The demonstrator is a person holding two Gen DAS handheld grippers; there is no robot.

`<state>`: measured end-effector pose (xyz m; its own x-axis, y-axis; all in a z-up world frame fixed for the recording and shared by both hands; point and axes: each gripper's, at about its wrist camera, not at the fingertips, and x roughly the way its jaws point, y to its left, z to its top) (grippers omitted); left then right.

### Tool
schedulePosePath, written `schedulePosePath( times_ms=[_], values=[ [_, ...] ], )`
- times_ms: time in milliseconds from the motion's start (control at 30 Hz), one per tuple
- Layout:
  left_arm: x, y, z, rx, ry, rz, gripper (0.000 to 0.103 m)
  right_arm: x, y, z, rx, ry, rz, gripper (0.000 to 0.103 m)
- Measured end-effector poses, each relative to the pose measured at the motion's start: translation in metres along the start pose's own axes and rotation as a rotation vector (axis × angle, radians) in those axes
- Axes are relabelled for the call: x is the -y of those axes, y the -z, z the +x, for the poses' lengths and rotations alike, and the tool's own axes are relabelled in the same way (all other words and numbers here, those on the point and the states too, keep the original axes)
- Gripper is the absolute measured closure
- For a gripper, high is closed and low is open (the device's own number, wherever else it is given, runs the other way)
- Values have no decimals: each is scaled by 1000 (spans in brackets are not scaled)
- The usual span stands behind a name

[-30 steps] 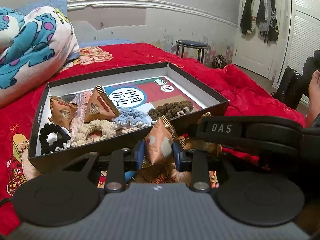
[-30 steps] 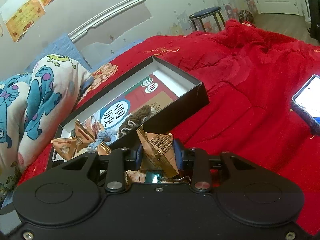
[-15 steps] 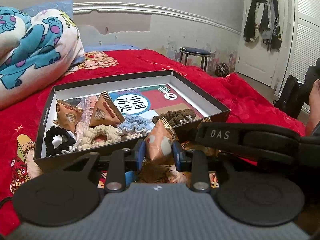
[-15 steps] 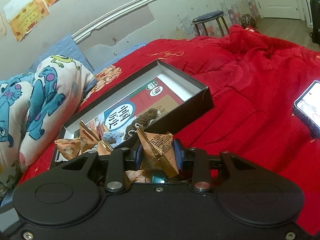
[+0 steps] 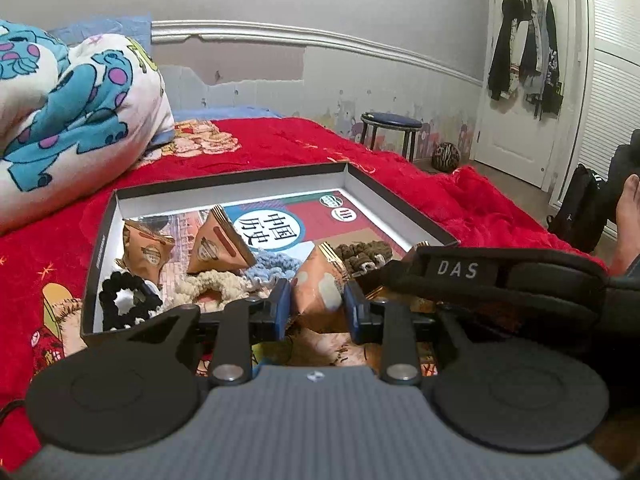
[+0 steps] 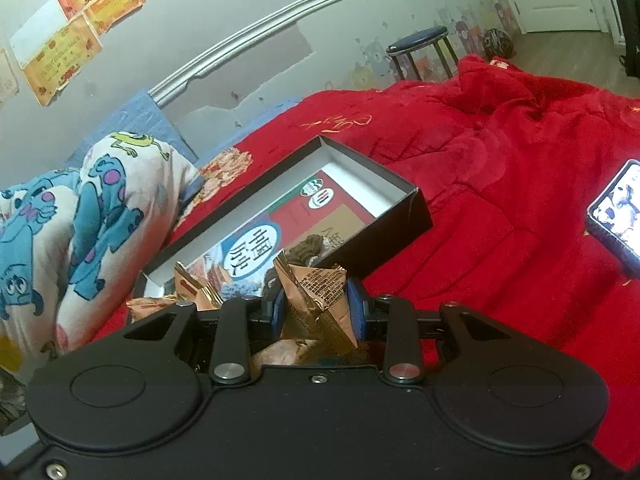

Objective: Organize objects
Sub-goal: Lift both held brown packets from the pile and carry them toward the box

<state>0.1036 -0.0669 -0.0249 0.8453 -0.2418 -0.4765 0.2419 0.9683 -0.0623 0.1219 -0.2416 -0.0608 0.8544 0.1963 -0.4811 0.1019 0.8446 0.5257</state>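
Both grippers tilted down, left gripper [image 5: 316, 306] pinching orange packet [image 5: 318, 288], right gripper [image 6: 316, 310] pinching brown packet [image 6: 320, 300]

White letters "DAS" stand on a black padded strap [image 5: 496, 276]. Black characters "中国历史" fill a white circle on the colourful printed sheet [image 5: 280, 228] lying in the shallow black cardboard box [image 5: 100, 256].

1. The left gripper [image 5: 316, 306] is showing blue pads, black linkage arms with silver pivot screws, and a ribbed grey housing.
2. The right gripper [image 6: 316, 308] is wearing a black housing; its strap [image 5: 480, 270] is reading "DAS".
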Motion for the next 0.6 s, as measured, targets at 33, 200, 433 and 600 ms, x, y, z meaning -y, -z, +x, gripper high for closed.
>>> schedulePosePath(
  times_ms=[33, 200, 433, 600],
  values=[
    [0, -1, -1, 3, -1, 1, 70, 1, 0, 0, 0, -11, 11, 72],
    [-2, -3, -1, 8, -1, -9, 71, 4, -2, -2, 7, -75, 51, 72],
    [-5, -8, -6, 47, -6, -11, 72, 4, -8, -5, 28, -145, 92, 72],
    [-3, -12, -10, 83, -14, 5, 72, 0, -12, -10, 45, -171, 78, 72]
  ],
)
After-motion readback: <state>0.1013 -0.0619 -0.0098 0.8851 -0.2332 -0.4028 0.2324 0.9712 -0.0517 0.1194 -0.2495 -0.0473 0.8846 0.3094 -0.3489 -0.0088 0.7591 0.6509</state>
